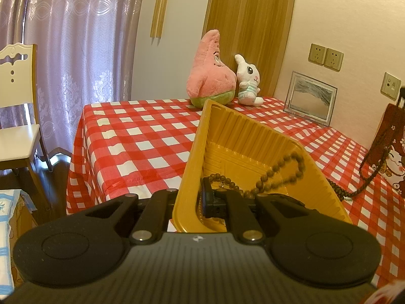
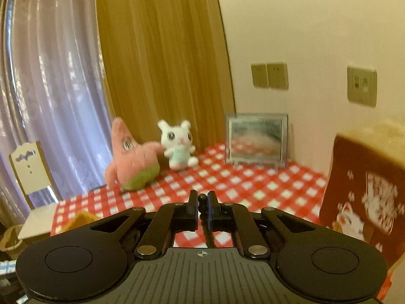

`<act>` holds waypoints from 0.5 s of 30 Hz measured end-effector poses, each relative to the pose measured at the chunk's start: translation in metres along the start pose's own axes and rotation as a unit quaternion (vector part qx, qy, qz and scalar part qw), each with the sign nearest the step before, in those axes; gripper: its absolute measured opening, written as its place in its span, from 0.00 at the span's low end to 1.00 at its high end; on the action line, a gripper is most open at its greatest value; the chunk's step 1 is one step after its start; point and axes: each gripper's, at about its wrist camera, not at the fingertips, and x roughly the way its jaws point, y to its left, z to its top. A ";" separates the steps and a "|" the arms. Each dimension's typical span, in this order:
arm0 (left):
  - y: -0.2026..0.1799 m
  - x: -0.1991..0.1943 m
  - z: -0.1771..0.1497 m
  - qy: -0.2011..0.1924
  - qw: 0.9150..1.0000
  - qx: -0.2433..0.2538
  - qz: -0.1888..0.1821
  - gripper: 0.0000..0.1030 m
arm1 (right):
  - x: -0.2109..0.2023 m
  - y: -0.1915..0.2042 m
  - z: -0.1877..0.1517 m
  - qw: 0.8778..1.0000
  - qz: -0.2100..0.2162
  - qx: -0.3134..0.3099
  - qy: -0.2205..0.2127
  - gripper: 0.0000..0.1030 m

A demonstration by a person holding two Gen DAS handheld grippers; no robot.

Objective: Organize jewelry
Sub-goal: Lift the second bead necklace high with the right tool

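My left gripper (image 1: 197, 198) is shut on the near wall of a yellow plastic tray (image 1: 227, 126), held tilted over the red checked table (image 1: 141, 136). One finger (image 1: 210, 200) shows inside the tray; the wall hides the other. A brown wooden bead bracelet (image 1: 278, 174) lies in the tray. My right gripper (image 2: 202, 202) is shut on a dark bead strand (image 2: 208, 235), which hangs down between its fingers above the table. In the left wrist view that dark bead strand (image 1: 374, 174) drops from the upper right to a small heap beside the tray.
A pink star plush (image 1: 210, 76) and a white rabbit plush (image 1: 246, 81) sit at the table's far edge, beside a picture frame (image 1: 310, 98). A red lucky-cat bag (image 2: 367, 197) stands at the right. A white chair (image 1: 17, 116) is left of the table.
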 end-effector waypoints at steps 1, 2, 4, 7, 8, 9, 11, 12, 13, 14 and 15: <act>0.001 -0.001 0.000 0.000 1.000 0.000 0.000 0.06 | -0.003 0.001 0.006 1.000 0.003 -0.002 -0.005 0.07; 0.000 0.000 0.000 0.000 1.000 0.000 0.000 0.06 | -0.005 0.000 0.010 1.000 0.005 -0.004 -0.009 0.07; 0.000 0.000 0.000 0.000 1.000 0.000 0.000 0.07 | -0.010 0.002 0.021 1.000 0.007 -0.010 -0.017 0.07; 0.000 0.000 0.000 0.000 1.000 0.000 0.000 0.07 | -0.018 0.003 0.036 0.999 0.014 -0.013 -0.030 0.07; 0.000 0.000 0.000 0.000 1.000 0.000 0.000 0.07 | -0.020 0.003 0.040 0.999 0.017 -0.013 -0.034 0.07; 0.001 -0.001 0.000 0.000 1.000 0.000 0.000 0.07 | -0.023 0.003 0.045 0.999 0.022 -0.014 -0.038 0.07; 0.001 0.000 0.001 0.000 1.000 0.000 0.000 0.06 | -0.028 0.005 0.055 0.998 0.029 -0.018 -0.046 0.07; 0.000 0.000 0.001 0.000 1.000 0.001 0.000 0.07 | -0.029 0.006 0.060 0.998 0.031 -0.020 -0.047 0.07; 0.000 0.001 0.001 0.001 1.000 0.000 0.000 0.07 | -0.030 0.008 0.064 0.998 0.032 -0.023 -0.049 0.07; 0.000 0.001 0.001 0.001 1.000 0.001 0.000 0.07 | -0.032 0.009 0.069 0.998 0.033 -0.025 -0.049 0.07; 0.000 0.000 0.001 0.000 1.000 0.001 0.000 0.07 | -0.032 0.010 0.073 0.998 0.034 -0.026 -0.048 0.07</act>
